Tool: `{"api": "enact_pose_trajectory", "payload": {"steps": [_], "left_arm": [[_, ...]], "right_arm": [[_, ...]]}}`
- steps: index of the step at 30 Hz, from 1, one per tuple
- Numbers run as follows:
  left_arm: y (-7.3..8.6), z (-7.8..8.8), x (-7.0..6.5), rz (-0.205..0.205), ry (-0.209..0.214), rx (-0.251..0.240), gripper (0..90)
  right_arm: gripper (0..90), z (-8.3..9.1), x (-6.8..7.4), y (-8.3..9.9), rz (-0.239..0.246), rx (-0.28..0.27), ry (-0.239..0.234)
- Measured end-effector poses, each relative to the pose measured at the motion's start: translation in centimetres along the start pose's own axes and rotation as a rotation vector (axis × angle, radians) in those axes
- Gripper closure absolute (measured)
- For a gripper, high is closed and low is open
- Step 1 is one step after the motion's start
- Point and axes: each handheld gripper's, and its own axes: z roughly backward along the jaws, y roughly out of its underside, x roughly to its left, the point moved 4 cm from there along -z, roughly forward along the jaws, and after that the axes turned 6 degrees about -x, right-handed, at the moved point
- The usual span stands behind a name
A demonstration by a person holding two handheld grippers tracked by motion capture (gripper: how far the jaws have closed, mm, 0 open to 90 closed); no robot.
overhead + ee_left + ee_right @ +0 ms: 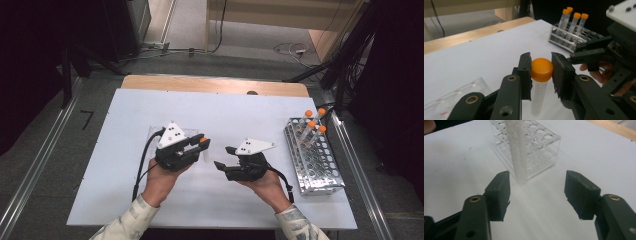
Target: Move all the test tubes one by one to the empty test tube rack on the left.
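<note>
Left tongs (541, 72) clamping orange-capped tube (541, 80), seemingly clear plastic

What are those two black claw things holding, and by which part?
The left gripper clamps a clear plastic tube by its orange cap. The right gripper is open, holding nothing.

Orange-capped clear tube (541, 75) upright, clamped at its cap between left fingers (525, 72).
</note>
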Motion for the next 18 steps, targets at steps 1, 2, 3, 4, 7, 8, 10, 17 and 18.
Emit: {"api": "enact_pose_trajectory", "payload": {"steps": [1, 2, 3, 4, 7, 8, 10, 17, 18], "left_arm": [[-0.2, 0.4, 0.5, 0.004, -0.011, -0.006, 70.5], [-0.4, 0.9, 0.9, 0.009, -0.022, -0.01, 70.5], [-0.6, 1.3, 1.4, 0.017, -0.034, -0.016, 70.5], [-0.8, 1.7, 1.9, 0.021, -0.047, -0.02, 70.5], [-1.1, 3.0, 3.3, 0.036, -0.087, -0.036, 70.5], [-1.2, 3.5, 3.8, 0.043, -0.102, -0.037, 70.4], [-1.4, 4.4, 4.7, 0.053, -0.129, -0.044, 70.4], [-1.6, 6.9, 7.5, 0.067, -0.237, -0.046, 70.4], [-1.5, 7.1, 7.9, 0.066, -0.249, -0.04, 70.4]], "right_arm": [[34.6, 0.0, 0.0, 0.0, 0.0, 0.0, 0.0], [31.7, 0.1, -0.2, 0.1, -0.014, 0.009, 0.008], [31.2, 0.1, -0.3, 0.1, -0.02, 0.012, 0.015], [30.8, 0.2, -0.4, 0.2, -0.025, 0.013, 0.017], [29.5, 0.3, -0.6, 0.2, -0.027, 0.017, 0.03], [28.8, 0.4, -0.8, 0.3, -0.027, 0.02, 0.048], [28.6, 0.4, -0.8, 0.4, -0.029, 0.023, 0.056], [22.2, 0.7, -1.4, 0.5, -0.027, 0.028, 0.106], [22.2, 0.7, -1.4, 0.5, -0.027, 0.028, 0.106]]}}
